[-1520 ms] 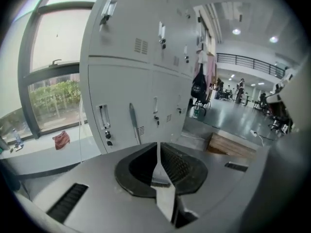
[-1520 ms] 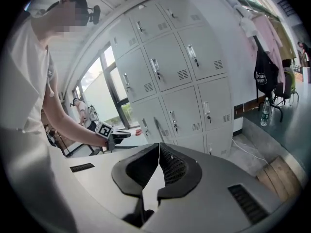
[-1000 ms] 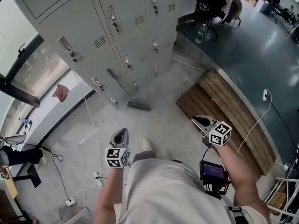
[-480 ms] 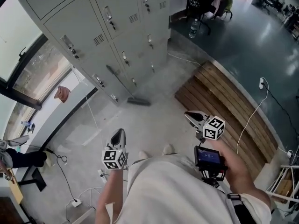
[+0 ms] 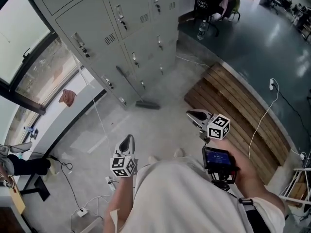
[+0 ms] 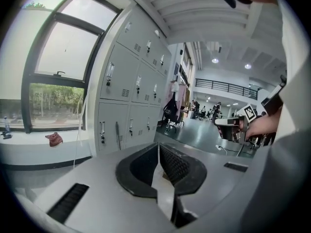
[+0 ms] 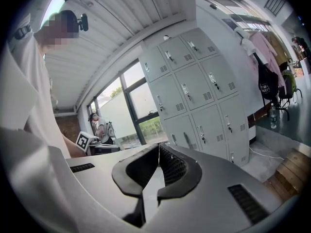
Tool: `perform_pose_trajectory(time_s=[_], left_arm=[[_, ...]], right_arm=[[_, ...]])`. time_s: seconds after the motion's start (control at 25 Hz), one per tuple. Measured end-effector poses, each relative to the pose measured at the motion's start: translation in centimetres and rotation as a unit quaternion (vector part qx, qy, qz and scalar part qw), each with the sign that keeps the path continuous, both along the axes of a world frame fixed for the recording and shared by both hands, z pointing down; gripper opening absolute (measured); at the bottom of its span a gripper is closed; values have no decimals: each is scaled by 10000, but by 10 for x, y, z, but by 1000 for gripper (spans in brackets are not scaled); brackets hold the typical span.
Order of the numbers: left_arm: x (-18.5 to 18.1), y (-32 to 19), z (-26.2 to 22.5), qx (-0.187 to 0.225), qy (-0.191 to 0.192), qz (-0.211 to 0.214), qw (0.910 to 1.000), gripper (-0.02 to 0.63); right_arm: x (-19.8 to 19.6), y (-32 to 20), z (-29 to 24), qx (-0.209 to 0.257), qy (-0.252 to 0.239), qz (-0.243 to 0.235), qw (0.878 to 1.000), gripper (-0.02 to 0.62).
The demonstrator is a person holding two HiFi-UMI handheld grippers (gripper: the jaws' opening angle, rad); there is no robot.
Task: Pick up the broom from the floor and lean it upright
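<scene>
The broom (image 5: 132,90) stands tilted with its dark handle against the grey lockers (image 5: 92,21) and its head (image 5: 146,105) on the floor. It stands well ahead of both grippers. My left gripper (image 5: 128,140) is shut and empty, low and left of my body. My right gripper (image 5: 191,115) is also shut and empty, and it points toward the lockers. In the left gripper view the broom handle (image 6: 117,135) shows against a lower locker door beyond the closed jaws. The right gripper view shows the handle (image 7: 186,140) too.
A wooden slatted platform (image 5: 233,115) lies to the right. Cables (image 5: 265,115) trail over the floor, and a power strip (image 5: 80,211) lies at the lower left. A water bottle (image 5: 201,30) and a chair with a bag (image 5: 209,1) stand beyond the lockers. A pink cloth (image 5: 66,97) sits on the window ledge.
Both grippers have drifted forward, the right one moving left toward the lockers. The broom has stayed leaning against the lockers. Both grippers stayed shut.
</scene>
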State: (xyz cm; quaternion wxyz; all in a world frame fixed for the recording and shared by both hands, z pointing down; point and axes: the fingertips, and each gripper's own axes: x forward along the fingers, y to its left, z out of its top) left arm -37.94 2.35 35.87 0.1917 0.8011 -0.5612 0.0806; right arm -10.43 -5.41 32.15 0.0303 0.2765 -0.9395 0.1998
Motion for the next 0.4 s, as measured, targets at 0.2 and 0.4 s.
perform_pose_trajectory(time_s=[0.2, 0.4], left_arm=[[-17, -3, -4, 72, 24, -33, 10000, 18], [-29, -8, -7, 120, 15, -3, 9999, 18]], right_arm=[[-17, -2, -5, 50, -8, 7, 10000, 15], [-34, -5, -8, 125, 13, -16, 9999, 15]])
